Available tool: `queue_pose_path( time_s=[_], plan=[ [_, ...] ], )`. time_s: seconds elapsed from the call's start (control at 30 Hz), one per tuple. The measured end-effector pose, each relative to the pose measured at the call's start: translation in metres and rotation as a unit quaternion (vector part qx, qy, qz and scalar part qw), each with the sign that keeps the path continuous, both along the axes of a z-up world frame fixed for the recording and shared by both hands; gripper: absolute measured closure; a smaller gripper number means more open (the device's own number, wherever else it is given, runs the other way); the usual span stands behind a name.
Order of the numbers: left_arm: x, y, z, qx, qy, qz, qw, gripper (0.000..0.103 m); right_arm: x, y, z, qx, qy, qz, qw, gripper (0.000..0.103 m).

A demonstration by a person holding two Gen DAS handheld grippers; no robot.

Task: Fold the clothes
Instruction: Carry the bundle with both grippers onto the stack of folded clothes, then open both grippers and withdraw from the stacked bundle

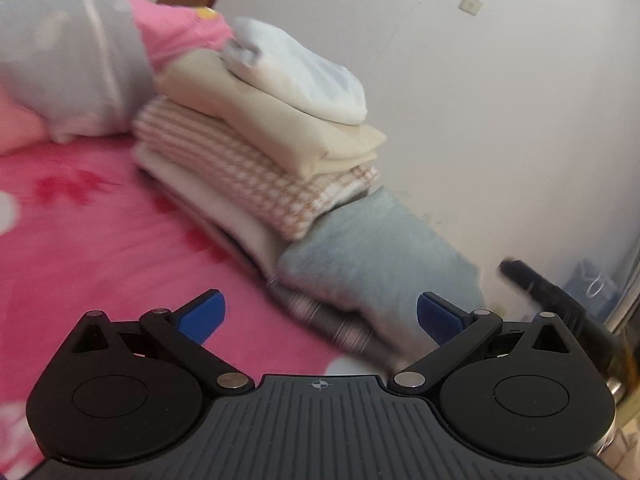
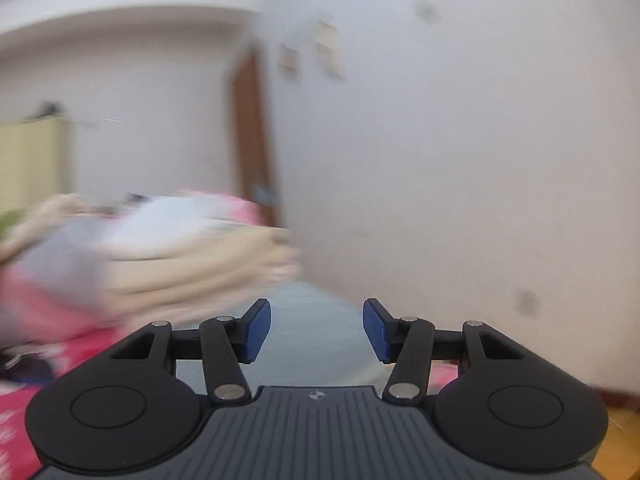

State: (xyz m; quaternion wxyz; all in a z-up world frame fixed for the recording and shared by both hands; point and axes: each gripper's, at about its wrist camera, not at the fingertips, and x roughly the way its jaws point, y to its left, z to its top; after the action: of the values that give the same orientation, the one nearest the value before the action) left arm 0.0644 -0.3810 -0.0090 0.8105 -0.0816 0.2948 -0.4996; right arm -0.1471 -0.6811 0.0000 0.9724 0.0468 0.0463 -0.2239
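Left gripper [image 1: 321,316]: fingers spread wide, empty. Right gripper [image 2: 317,330]: fingers partly apart, empty. Stack of folded clothes [image 1: 256,140]: ahead of left gripper, on pink bed [image 1: 88,248], beside white wall [image 1: 500,120]. Blue-grey folded garment [image 1: 380,256]: nearest item, just beyond the left fingers.

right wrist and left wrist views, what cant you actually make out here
- Right wrist view: the stack of folded clothes is smeared by motion blur; single garments cannot be separated.
- Left wrist view: the striped garment under the blue-grey fold is blurred and partly covered; its kind is unclear.
- Left wrist view: the black object at right is cut by the gripper body and blurred.
- Both: the left gripper and right gripper are empty; the hands holding them are out of view.
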Motion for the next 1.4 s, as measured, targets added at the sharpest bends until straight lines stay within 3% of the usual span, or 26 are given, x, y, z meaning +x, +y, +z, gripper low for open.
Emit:
queue_pose_path(
  time_s=[0.07, 0.17, 0.27, 0.33, 0.5, 0.6, 0.73, 0.87, 0.97, 1.1, 1.23, 1.4],
  plan=[
    [-0.018, 0.022, 0.004, 0.005, -0.001, 0.007, 1.0, 0.0, 0.007, 0.045, -0.02, -0.066, 0.042, 0.027, 0.997, 0.045],
    [-0.044, 0.056, 0.013, 0.012, -0.006, 0.015, 0.9998, 0.0, 0.03, 0.066, -0.049, -0.084, 0.122, -0.014, 0.989, 0.043],
    [-0.059, 0.076, 0.02, 0.022, -0.032, 0.031, 0.9988, 0.0, 0.019, 0.085, -0.047, -0.04, 0.113, -0.064, 0.991, 0.042],
    [-0.074, 0.092, 0.026, 0.027, -0.048, 0.043, 0.9976, 0.0, -0.007, 0.11, -0.034, -0.003, 0.079, -0.073, 0.994, 0.039],
    [-0.106, 0.111, 0.031, 0.05, -0.065, 0.044, 0.9957, 0.0, -0.063, 0.176, -0.019, 0.113, 0.04, -0.045, 0.992, 0.017],
    [-0.125, 0.121, 0.032, 0.06, -0.081, 0.042, 0.994, 0.0, -0.066, 0.219, -0.014, 0.132, 0.06, -0.046, 0.988, 0.002],
    [-0.139, 0.133, 0.029, 0.068, -0.069, 0.064, 0.9932, 0.0, -0.091, 0.259, -0.001, 0.156, 0.094, -0.076, 0.98, 0.001],
    [-0.151, 0.145, 0.025, 0.079, -0.052, 0.091, 0.9913, 0.0, -0.095, 0.291, 0.01, 0.14, 0.113, -0.115, 0.977, 0.0],
    [-0.16, 0.148, 0.026, 0.101, -0.073, 0.118, 0.9852, 0.0, -0.093, 0.302, 0.018, 0.147, 0.126, -0.125, 0.973, 0.0],
    [-0.17, 0.146, 0.034, 0.115, -0.102, 0.135, 0.9789, 0.0, -0.1, 0.309, 0.03, 0.171, 0.111, -0.117, 0.972, 0.0],
    [-0.181, 0.142, 0.04, 0.126, -0.124, 0.132, 0.9752, 0.0, -0.102, 0.321, 0.041, 0.137, 0.125, -0.176, 0.967, 0.0],
    [-0.195, 0.137, 0.041, 0.129, -0.134, 0.11, 0.9765, 0.0, -0.116, 0.336, 0.049, 0.095, 0.119, -0.202, 0.967, 0.0]
  ],
)
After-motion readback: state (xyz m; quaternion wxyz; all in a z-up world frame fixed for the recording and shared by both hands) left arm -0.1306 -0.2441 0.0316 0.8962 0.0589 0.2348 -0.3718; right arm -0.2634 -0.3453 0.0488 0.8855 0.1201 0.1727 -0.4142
